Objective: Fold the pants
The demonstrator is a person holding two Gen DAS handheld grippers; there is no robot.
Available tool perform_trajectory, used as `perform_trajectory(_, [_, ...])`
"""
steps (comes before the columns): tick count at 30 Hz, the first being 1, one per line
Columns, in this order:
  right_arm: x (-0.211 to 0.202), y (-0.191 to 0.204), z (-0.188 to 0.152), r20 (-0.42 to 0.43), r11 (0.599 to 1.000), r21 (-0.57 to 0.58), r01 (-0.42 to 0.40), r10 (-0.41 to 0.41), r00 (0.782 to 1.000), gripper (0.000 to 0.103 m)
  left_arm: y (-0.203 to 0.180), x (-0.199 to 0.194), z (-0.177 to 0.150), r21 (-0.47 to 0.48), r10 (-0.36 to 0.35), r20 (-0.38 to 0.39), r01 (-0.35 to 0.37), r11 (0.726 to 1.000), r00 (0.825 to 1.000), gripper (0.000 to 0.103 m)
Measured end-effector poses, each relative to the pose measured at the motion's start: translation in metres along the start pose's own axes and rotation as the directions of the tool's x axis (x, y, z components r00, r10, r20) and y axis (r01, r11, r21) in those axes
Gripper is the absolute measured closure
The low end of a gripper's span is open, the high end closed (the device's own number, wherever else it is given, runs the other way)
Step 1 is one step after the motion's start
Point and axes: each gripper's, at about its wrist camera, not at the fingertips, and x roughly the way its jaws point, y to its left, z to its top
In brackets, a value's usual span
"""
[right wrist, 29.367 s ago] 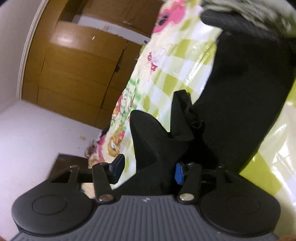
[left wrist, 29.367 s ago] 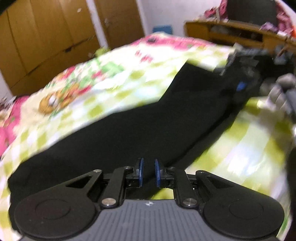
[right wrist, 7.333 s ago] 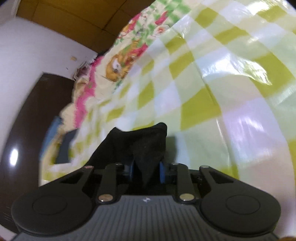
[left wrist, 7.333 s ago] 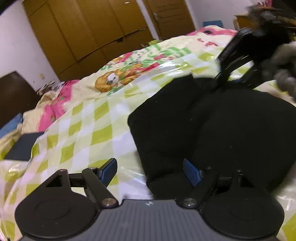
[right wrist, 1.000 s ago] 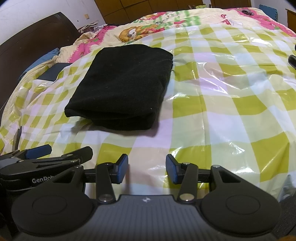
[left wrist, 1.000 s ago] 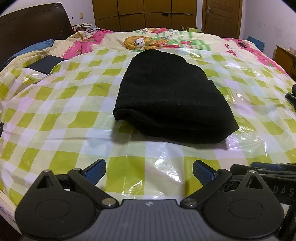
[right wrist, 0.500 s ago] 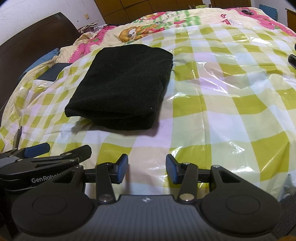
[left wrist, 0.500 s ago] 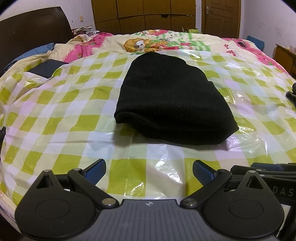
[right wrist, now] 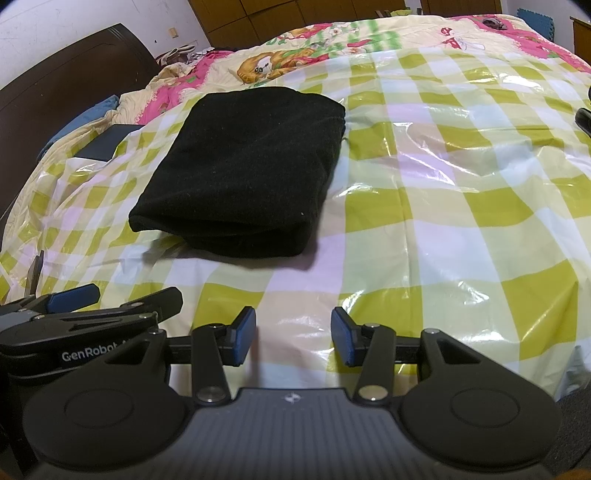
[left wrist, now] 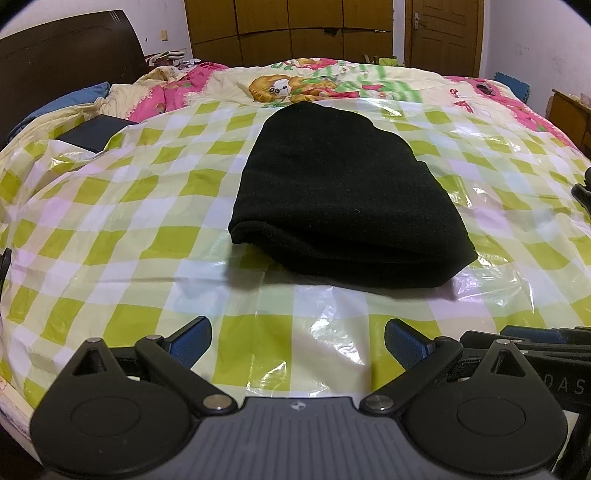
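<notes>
The black pants (left wrist: pixel 340 195) lie folded into a thick compact stack on the green-and-white checked plastic sheet (left wrist: pixel 122 221) that covers the bed. They also show in the right wrist view (right wrist: pixel 243 166), left of centre. My left gripper (left wrist: pixel 297 341) is open and empty, at the bed's near edge, well short of the pants. My right gripper (right wrist: pixel 293 336) is open and empty, also at the near edge, to the right of the pants. The left gripper's body shows in the right wrist view (right wrist: pixel 85 314), beside my right one.
A dark headboard (left wrist: pixel 66 62) stands at the far left, with a blue pillow (left wrist: pixel 62 103) and a dark flat box (left wrist: pixel 92 134) near it. A floral cartoon quilt (left wrist: pixel 314 85) covers the far bed. Wooden wardrobes (left wrist: pixel 295 29) and a door (left wrist: pixel 443 33) line the back wall.
Both grippers stay open and empty. The left view has tilted up slightly, so the pants sit a little lower in it. The pants have not moved.
</notes>
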Motion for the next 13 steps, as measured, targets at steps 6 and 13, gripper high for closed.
perform_trajectory(6, [-0.0001, 0.0, -0.0002, 0.0, 1.0, -0.001, 0.0, 0.0, 1.0, 0.056, 0.0005, 0.0001, 0.0001, -0.002, -0.001, -0.002, 0.001, 1.0, 1.0, 0.0])
perform_trajectory(13, [-0.0003, -0.0003, -0.0008, 0.001, 1.0, 0.001, -0.001, 0.001, 1.0, 0.056, -0.0024, 0.0, 0.0004, -0.001, 0.006, 0.004, -0.006, 1.0, 1.0, 0.0])
